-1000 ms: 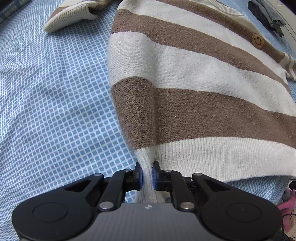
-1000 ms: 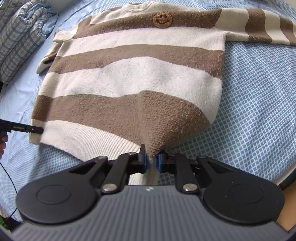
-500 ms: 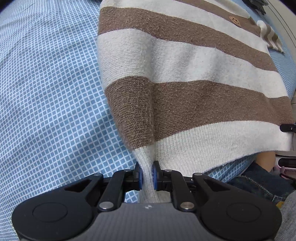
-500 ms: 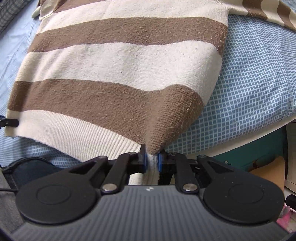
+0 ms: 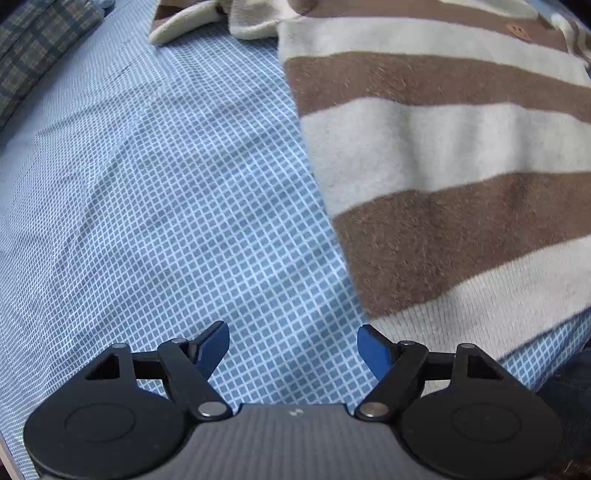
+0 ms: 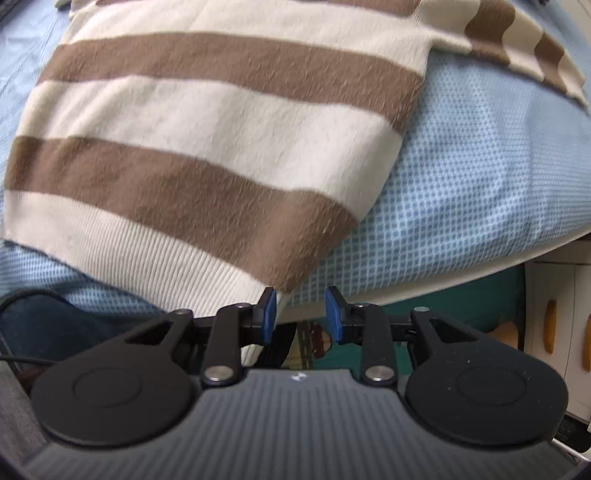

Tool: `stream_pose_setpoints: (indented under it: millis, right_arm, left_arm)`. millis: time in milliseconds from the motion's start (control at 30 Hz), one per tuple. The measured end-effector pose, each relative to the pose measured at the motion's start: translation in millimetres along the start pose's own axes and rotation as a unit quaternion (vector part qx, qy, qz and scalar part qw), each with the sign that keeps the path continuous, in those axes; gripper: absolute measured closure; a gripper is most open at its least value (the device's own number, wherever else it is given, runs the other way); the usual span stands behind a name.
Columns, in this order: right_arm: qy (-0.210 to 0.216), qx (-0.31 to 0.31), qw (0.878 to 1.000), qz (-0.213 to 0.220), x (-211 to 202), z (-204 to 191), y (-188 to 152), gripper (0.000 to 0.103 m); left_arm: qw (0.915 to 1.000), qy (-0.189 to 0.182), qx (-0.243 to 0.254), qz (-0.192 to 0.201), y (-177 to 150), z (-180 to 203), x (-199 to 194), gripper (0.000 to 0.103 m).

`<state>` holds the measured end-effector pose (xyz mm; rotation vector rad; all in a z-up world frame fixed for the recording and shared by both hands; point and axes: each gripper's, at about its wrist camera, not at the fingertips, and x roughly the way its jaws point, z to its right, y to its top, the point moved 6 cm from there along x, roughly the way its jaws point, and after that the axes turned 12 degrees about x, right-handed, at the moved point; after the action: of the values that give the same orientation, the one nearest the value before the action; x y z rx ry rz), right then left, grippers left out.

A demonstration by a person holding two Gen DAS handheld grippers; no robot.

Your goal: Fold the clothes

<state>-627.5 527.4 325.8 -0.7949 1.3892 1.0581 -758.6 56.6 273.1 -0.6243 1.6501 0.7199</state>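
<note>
A cream and brown striped sweater (image 5: 443,155) lies flat on the blue checked bedsheet (image 5: 166,203); it also fills the right wrist view (image 6: 207,140). My left gripper (image 5: 293,345) is open and empty, over the sheet just left of the sweater's lower left hem corner. My right gripper (image 6: 300,314) is open, with the sweater's lower right hem corner lying at its left fingertip (image 6: 266,312). A sleeve (image 6: 517,40) stretches to the upper right. The other sleeve (image 5: 207,18) is bunched at the top.
A plaid folded blanket (image 5: 33,48) lies at the far left of the bed. The bed's front edge (image 6: 461,273) runs just past my right gripper, with a teal surface and white furniture below. The person's jeans (image 6: 44,325) show at lower left.
Both grippers have let go of the sweater's hem corners and opened. The sweater now lies flat near the bed's front edge. My left gripper has shifted left, off the hem.
</note>
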Motion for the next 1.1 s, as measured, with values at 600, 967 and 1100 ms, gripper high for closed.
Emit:
stream_pose_setpoints:
  millis: [600,967,1100]
  right_arm:
    - [0.145,-0.113,0.980,0.079,47.8,-247.0,110.5,0.071]
    - [0.137,-0.132,0.981,0.040,75.5,-266.4,107.4,0.071]
    - [0.142,-0.132,0.980,0.036,76.1,-264.8,107.9,0.071]
  left_arm:
    - [0.9510,-0.052,-0.284,0.111,274.9,-182.4,39.0,0.021]
    - [0.9196,-0.089,-0.373,0.084,333.4,-203.8,79.9,0.022]
    - [0.9018,-0.126,-0.401,0.103,346.7,-202.7,82.2,0.026]
